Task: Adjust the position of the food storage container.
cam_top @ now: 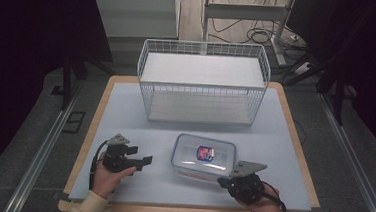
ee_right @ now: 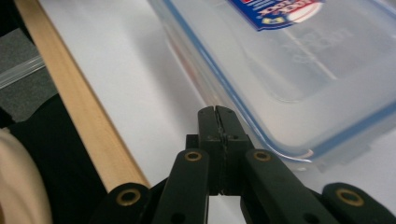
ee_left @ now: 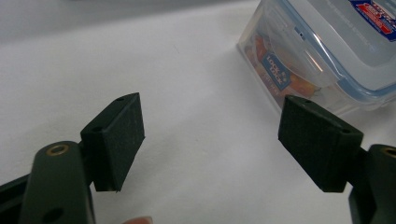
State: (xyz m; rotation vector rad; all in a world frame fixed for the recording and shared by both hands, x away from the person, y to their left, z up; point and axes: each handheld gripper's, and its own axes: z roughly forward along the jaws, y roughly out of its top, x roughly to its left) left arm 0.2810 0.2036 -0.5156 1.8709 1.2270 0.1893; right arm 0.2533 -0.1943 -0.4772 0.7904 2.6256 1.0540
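Count: 1 clear lidded container (cam_top: 204,158) at lower centre, 1 white wire basket (cam_top: 202,82) at upper centre, 2 grippers — left gripper (cam_top: 144,160), right gripper (cam_top: 224,181) — at bottom.

Beyond the left tool (ee_left: 210,140), the box (ee_left: 322,51) is cut off at the picture's edge; its contents blur behind clouded plastic.

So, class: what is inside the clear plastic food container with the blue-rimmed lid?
Through the side wall of the clear plastic food container, orange and red contents show beside a blue label. What they are cannot be told: the closed lid and its red-and-blue sticker cover the rest.
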